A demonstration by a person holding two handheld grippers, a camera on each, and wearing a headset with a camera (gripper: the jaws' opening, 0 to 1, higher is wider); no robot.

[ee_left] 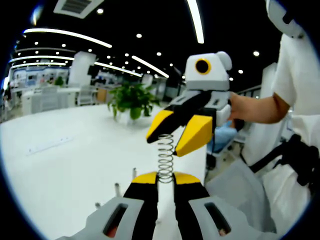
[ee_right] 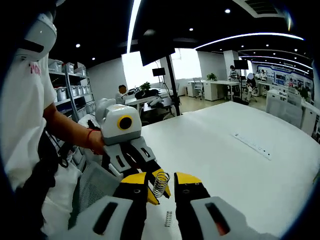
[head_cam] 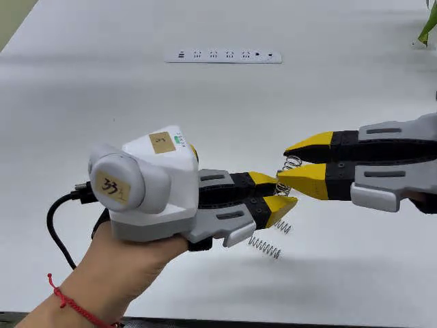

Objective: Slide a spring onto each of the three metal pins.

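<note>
One spring [head_cam: 287,175] hangs in the air between both grippers. My left gripper [head_cam: 278,191], held in a hand at the lower left, is shut on its lower end. My right gripper [head_cam: 287,162] comes in from the right and is shut on its upper end. In the left gripper view the spring [ee_left: 165,155] rises from my left gripper [ee_left: 165,178] into the yellow tips of the right gripper [ee_left: 167,142]. Thin metal pins [ee_left: 117,190] stand upright on the table below. In the right gripper view the spring [ee_right: 160,184] sits between the right gripper's [ee_right: 161,181] tips.
Two loose springs [head_cam: 265,247] lie on the white table [head_cam: 136,123] just below the grippers, and one loose spring [ee_right: 168,218] appears in the right gripper view. A white power strip [head_cam: 222,56] lies at the far side. A potted plant [head_cam: 429,27] stands at the far right.
</note>
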